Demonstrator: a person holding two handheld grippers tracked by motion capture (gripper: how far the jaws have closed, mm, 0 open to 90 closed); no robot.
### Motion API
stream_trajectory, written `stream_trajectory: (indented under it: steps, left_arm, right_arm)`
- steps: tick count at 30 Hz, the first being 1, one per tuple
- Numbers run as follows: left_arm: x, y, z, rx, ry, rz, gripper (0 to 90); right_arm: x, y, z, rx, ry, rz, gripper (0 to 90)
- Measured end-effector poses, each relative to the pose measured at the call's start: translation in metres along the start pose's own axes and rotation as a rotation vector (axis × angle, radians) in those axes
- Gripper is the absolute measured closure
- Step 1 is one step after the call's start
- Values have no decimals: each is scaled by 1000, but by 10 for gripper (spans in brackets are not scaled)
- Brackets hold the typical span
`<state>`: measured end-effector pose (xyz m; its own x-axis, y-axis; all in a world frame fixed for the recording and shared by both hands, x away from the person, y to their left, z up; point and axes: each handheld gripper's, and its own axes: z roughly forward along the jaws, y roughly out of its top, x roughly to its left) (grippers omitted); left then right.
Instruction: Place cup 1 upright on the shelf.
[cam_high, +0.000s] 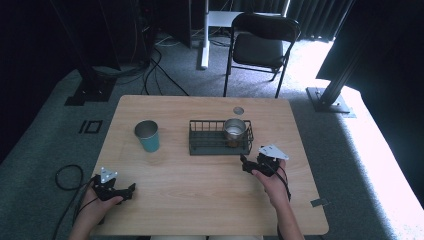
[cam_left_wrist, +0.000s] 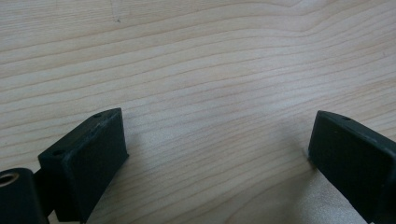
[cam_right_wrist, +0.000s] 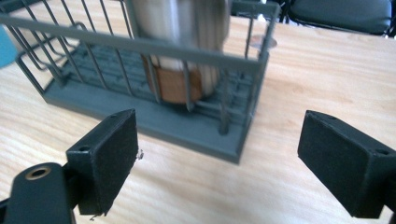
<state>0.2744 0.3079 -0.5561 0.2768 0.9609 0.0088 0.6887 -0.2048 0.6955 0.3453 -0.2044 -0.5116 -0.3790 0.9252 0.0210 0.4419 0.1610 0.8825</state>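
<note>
A dark wire rack (cam_high: 206, 141) stands mid-table, and a steel cup (cam_high: 234, 128) with a brown band sits upright in its right end. In the right gripper view the rack (cam_right_wrist: 140, 114) and cup (cam_right_wrist: 180, 28) are close ahead. My right gripper (cam_high: 246, 164) hovers just in front of the rack's right corner, open with nothing between its jaws (cam_right_wrist: 217, 154). A teal cup (cam_high: 147, 135) with a steel inside stands left of the rack. Near the front left table edge my left gripper (cam_high: 129, 190) rests low, open over bare wood (cam_left_wrist: 217, 140).
A small round disc (cam_high: 238, 110) lies on the table behind the rack. A black folding chair (cam_high: 260, 47) stands beyond the far edge. Cables (cam_high: 67, 177) trail on the carpet at left. Bare wood spans the table's front middle (cam_high: 200, 195).
</note>
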Motion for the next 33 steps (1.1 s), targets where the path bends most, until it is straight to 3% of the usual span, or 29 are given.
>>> stream_trajectory:
  steps: [13, 20, 33]
  left_arm:
    - [0, 0, 0, 0, 0, 0, 50]
    - [0, 0, 0, 0, 0, 0, 50]
    - [0, 0, 0, 0, 0, 0, 50]
  right_arm:
    - [-12, -31, -9, 46, -4, 52, 118]
    - [-21, -42, -16, 76, -36, 59, 118]
    - [-37, -61, -29, 138, -85, 18, 117]
